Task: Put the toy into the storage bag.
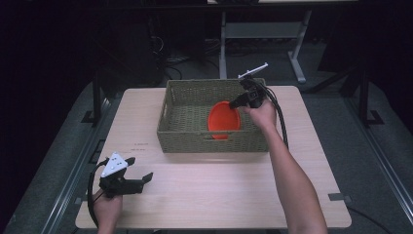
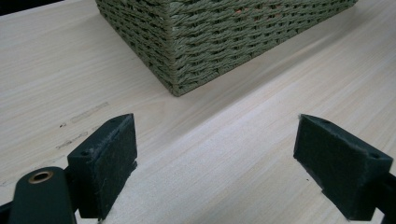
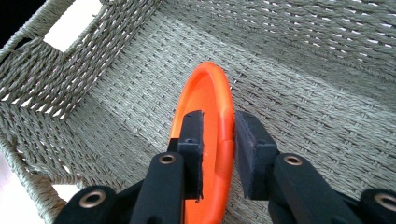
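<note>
Already the orange plate (image 3: pixel 212 116) stands on edge inside the woven basket (image 1: pixel 180 134); the right gripper (image 3: pixel 218 140) straddles its rim, pads slack, letting go; the left gripper (image 1: pixel 139 170) waits parted over the table (image 1: pixel 219 195); only withdrawal seems left.

A round orange plastic plate (image 1: pixel 224 119) is seen inside an olive-green woven basket (image 1: pixel 187 136), set toward the far edge of a pale wood-grain table (image 1: pixel 219 190)
</note>
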`<state>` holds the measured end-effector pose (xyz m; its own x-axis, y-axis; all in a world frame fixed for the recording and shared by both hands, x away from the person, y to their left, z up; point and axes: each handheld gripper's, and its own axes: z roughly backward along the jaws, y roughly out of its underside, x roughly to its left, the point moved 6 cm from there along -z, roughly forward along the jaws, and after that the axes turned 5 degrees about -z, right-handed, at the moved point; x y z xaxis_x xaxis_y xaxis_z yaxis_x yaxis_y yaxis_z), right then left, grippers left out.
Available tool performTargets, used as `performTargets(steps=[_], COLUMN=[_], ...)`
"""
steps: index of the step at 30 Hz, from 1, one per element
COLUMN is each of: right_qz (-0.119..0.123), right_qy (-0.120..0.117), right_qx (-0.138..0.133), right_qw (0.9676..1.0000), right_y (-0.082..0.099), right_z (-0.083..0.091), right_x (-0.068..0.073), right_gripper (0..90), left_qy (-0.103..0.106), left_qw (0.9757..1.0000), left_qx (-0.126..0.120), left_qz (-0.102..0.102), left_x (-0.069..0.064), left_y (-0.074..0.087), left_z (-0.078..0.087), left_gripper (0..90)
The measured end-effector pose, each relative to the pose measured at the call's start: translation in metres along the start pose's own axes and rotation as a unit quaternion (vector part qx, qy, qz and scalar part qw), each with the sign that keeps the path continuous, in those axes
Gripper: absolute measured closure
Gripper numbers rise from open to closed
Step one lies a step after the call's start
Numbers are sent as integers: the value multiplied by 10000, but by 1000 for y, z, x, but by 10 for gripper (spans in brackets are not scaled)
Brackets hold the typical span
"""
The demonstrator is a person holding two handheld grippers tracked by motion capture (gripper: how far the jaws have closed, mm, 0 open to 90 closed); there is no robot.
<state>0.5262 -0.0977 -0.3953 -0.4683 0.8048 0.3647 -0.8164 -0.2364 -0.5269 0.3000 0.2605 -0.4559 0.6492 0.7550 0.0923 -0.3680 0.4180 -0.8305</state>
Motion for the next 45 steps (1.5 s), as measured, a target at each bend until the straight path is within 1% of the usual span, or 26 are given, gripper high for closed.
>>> performTargets(steps=[2, 6, 9, 11, 13, 15, 17, 18, 20, 22, 23, 24, 25, 26, 27, 30, 34, 38, 40, 42, 45], right_qz=[3, 62, 32, 25, 79, 72, 67, 92, 1, -42, -84, -79, -112, -93, -138, -98, -49, 97, 174, 204, 225], right_qy=[48, 51, -13, -27, -20, -43, 34, 33, -68, -65, -90, -102, -125, -137, -176, -215, -342, -391, -414, -509, -551], right_qx=[16, 13, 33, 51, 57, 66, 22, -7, -60, -96, -86, -94, -103, -136, -132, -130, -151, -41, -77, -95, -124], right_qw=[10000, 10000, 10000, 10000, 10000, 9999, 10000, 10000, 10000, 9999, 9999, 9999, 9998, 9998, 9997, 9996, 9993, 9992, 9990, 9984, 9981], right_y=[0, 0, 1, 2, 2, 3, 4, 4, 5, 7, 7, 8, 9, 10, 11, 13, 15, 19, 20, 23, 28], right_z=[1, 2, 3, 4, 6, 8, 10, 11, 14, 17, 18, 19, 21, 22, 24, 29, 36, 43, 46, 49, 54], right_x=[0, 2, 2, 4, 4, 4, 3, 1, -1, -4, -4, -5, -6, -7, -7, -7, -2, 5, 8, 12, 15], right_gripper=[713, 702, 662, 653, 643, 605, 585, 588, 582, 571, 566, 562, 555, 543, 533, 499, 457, 426, 409, 397, 374], left_qy=[-5, -10, -10, -10, -8, -9, -11, -10, -13, -8, -5, -12, -9, -9, -9, -9, -7, 6, 1, 8, 4], left_qw=[10000, 10000, 10000, 10000, 10000, 10000, 10000, 10000, 10000, 10000, 10000, 10000, 10000, 10000, 10000, 10000, 10000, 10000, 10000, 10000, 10000], left_qx=[2, 26, 26, 24, 25, 27, 27, 27, 7, 19, 1, 23, 20, 39, 37, 29, 17, 37, 41, 61, 47], left_qz=[23, 26, 15, 17, 20, 19, 5, 15, 39, 29, 58, 23, 26, 23, 19, 42, 12, 16, 2, -1, -6], left_x=[0, 1, 1, 1, 1, 1, 1, 1, 0, 0, 0, 0, 0, 0, 1, 0, 0, -1, -1, -2, -2], left_y=[0, 1, 1, 1, 1, 1, 1, 1, 1, 1, 1, 1, 1, 1, 1, 1, 1, 1, 0, 0, 1], left_z=[0, 1, 1, 1, 1, 1, 1, 1, 0, 0, -1, 0, 0, 1, 1, 1, 0, -1, -1, -1, 0], left_gripper=[128, 128, 128, 128, 128, 128, 128, 128, 128, 128, 128, 128, 128, 128, 128, 128, 128, 128, 128, 128, 128])
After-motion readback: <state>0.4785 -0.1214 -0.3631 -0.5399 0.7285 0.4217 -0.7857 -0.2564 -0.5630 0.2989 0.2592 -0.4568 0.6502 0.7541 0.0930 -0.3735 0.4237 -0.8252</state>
